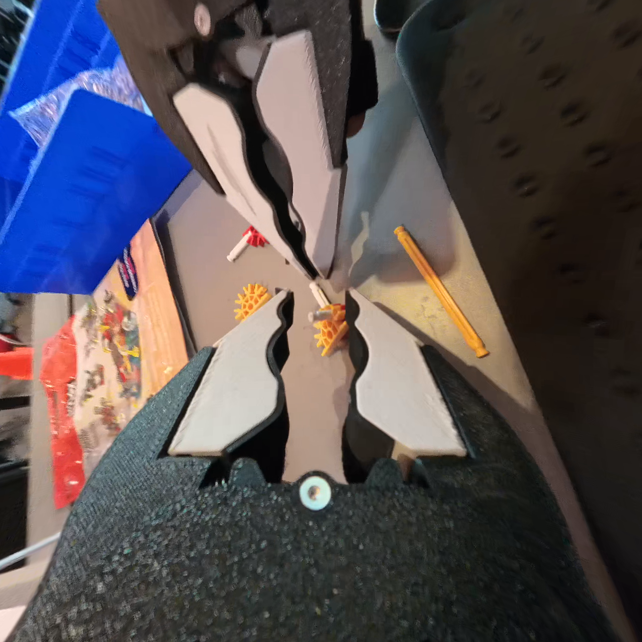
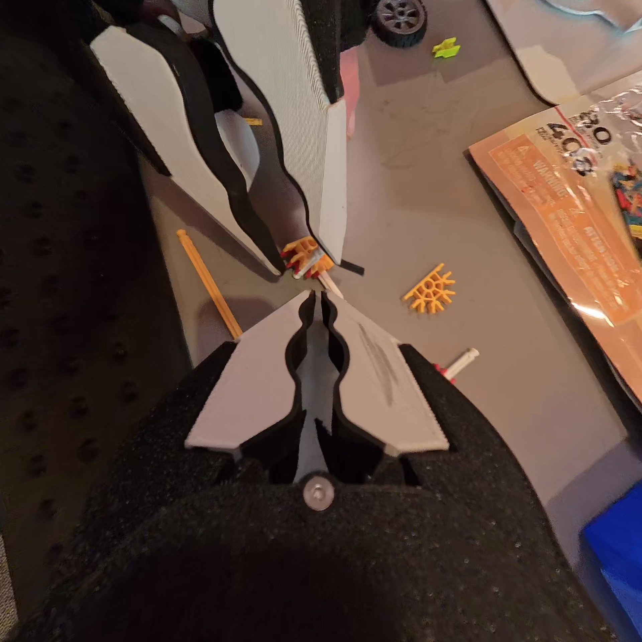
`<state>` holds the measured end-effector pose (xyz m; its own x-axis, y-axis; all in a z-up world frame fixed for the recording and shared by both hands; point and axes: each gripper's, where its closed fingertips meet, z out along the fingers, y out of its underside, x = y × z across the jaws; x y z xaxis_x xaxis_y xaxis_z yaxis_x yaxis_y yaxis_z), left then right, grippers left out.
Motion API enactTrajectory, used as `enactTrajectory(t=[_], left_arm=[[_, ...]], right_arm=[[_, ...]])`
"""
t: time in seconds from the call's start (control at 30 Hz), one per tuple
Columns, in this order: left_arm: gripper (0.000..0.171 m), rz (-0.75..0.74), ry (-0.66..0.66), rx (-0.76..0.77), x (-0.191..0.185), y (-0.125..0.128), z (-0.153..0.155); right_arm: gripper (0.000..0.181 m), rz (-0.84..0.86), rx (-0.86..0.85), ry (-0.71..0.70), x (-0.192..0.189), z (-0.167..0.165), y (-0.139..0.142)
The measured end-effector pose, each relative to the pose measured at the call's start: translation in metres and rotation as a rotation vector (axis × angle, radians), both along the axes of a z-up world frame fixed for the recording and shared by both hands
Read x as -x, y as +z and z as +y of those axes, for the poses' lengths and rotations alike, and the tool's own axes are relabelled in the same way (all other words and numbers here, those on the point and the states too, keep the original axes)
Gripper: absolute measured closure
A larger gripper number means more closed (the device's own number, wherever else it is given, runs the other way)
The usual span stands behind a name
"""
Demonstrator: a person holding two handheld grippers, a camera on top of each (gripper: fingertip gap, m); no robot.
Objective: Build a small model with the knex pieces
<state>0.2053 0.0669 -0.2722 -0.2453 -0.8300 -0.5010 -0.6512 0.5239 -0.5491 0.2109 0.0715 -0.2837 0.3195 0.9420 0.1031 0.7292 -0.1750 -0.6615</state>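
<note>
My left gripper (image 1: 316, 292) is shut on a yellow-and-red connector cluster (image 1: 330, 330) that sits between its grey fingertips. A short white rod (image 1: 318, 291) sticks out of the cluster. My right gripper (image 2: 318, 294) is shut on the far end of that white rod (image 2: 332, 285). It comes in from the top of the left wrist view (image 1: 321, 276), tip to tip with the left gripper. The right wrist view shows the left gripper (image 2: 306, 266) with the cluster (image 2: 305, 258) spanning its tips, just above the grey table (image 2: 434, 194).
On the table lie a long yellow rod (image 1: 441, 291) (image 2: 208, 285), a loose yellow connector (image 1: 250, 300) (image 2: 430, 291), and a red connector with a white rod (image 1: 248, 241) (image 2: 458, 363). A printed parts bag (image 2: 573, 208), blue bins (image 1: 87, 194), a wheel (image 2: 399, 21) and a green piece (image 2: 446, 47) lie around. My left and right fingertips are right by each other. The green piece (image 2: 446, 47) is about equally far from each gripper, around 20 cm.
</note>
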Motion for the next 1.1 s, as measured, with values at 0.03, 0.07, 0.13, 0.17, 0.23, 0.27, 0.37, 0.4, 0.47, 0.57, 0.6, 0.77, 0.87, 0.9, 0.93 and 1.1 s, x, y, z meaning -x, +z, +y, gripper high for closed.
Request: enactTrajectory(t=[0.03,0.07,0.13,0.17,0.23,0.27,0.37,0.4,0.47,0.57,0.6,0.77,0.87,0.9,0.93,1.1], left_arm=[[0.139,0.01,0.016,0.035,0.002,-0.001,0.002],[0.134,0.022,0.032,0.071,0.005,-0.003,0.003],[0.13,0.025,0.06,0.123,0.008,-0.004,0.007],[0.128,0.034,0.074,0.155,0.011,-0.006,0.009],[0.126,0.052,0.096,0.217,0.014,-0.011,0.011],[0.127,0.059,0.103,0.239,0.015,-0.014,0.011],[0.131,0.058,0.115,0.275,0.014,-0.019,0.011],[0.134,0.057,0.122,0.278,0.013,-0.02,0.012],[0.137,0.055,0.113,0.275,0.013,-0.021,0.011],[0.14,0.055,0.114,0.264,0.011,-0.023,0.011],[0.141,0.052,0.111,0.258,0.01,-0.024,0.01],[0.151,0.029,0.103,0.241,0.006,-0.022,0.009],[0.152,0.027,0.1,0.219,0.005,-0.023,0.009],[0.153,0.026,0.1,0.218,0.005,-0.022,0.01],[0.153,0.024,0.1,0.219,0.005,-0.022,0.01],[0.154,0.016,0.092,0.215,0.005,-0.022,0.01]], right_arm=[[0.178,-0.006,-0.012,-0.013,-0.003,0.002,0.003],[0.175,-0.013,-0.022,-0.028,-0.007,0.004,0.005],[0.16,-0.019,-0.016,-0.067,-0.016,0.008,0.009],[0.156,-0.029,-0.007,-0.083,-0.021,0.009,0.008],[0.145,-0.065,0.004,-0.121,-0.032,0.012,0.004],[0.141,-0.08,0.027,-0.133,-0.035,0.012,0.0],[0.139,-0.087,0.076,-0.136,-0.036,0.009,-0.01],[0.142,-0.083,0.09,-0.136,-0.034,0.008,-0.012],[0.156,-0.063,0.09,-0.135,-0.031,0.01,-0.014],[0.157,-0.019,0.107,-0.149,-0.029,0.013,-0.01],[0.157,-0.001,0.113,-0.156,-0.029,0.015,-0.008],[0.157,0.091,0.164,-0.142,-0.026,0.016,0.001],[0.157,0.134,0.213,-0.142,-0.026,0.017,0.001],[0.157,0.151,0.232,-0.143,-0.026,0.018,0.002],[0.157,0.174,0.256,-0.144,-0.025,0.018,0.003],[0.157,0.261,0.341,-0.183,-0.025,0.025,0.004]])
